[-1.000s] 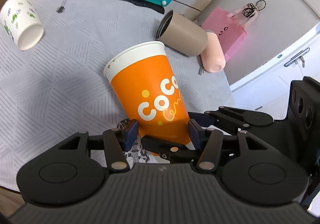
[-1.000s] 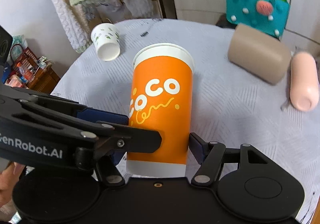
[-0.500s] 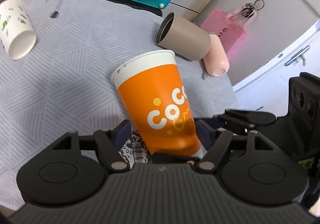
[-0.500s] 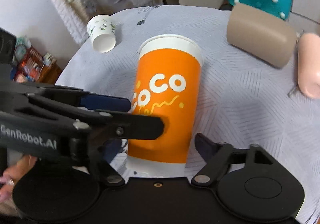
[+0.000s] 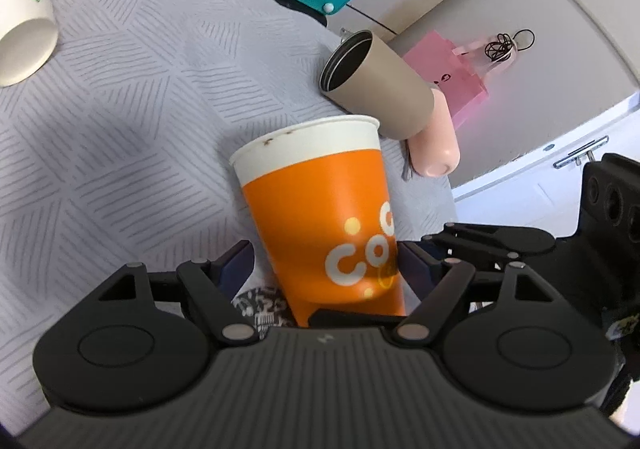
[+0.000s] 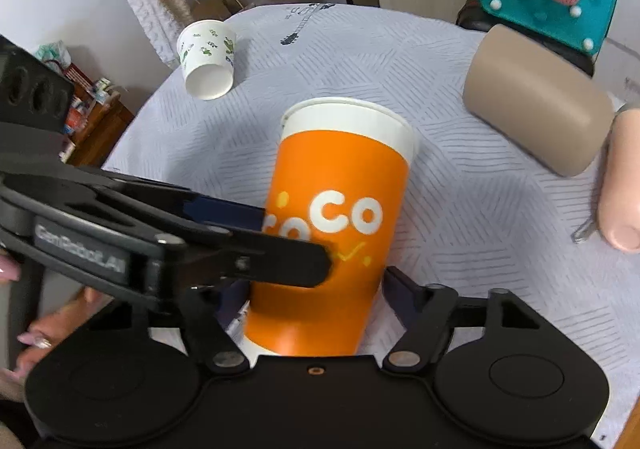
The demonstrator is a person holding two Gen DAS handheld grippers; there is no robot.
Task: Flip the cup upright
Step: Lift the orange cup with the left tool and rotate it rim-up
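A round table (image 6: 460, 217) under a pale grey cloth with hatched triangle patterning fills the view. Lying on its side at the far left edge, a small white leaf-print cup (image 6: 208, 59). Over on the right, a tan tumbler (image 5: 378, 87) lies tipped, and touching it, a pink bottle (image 5: 434, 147), also lying down.

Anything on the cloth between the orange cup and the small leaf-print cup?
Nothing: bare grey tablecloth separates the orange cup from the leaf-print cup, clearest in the right wrist view.
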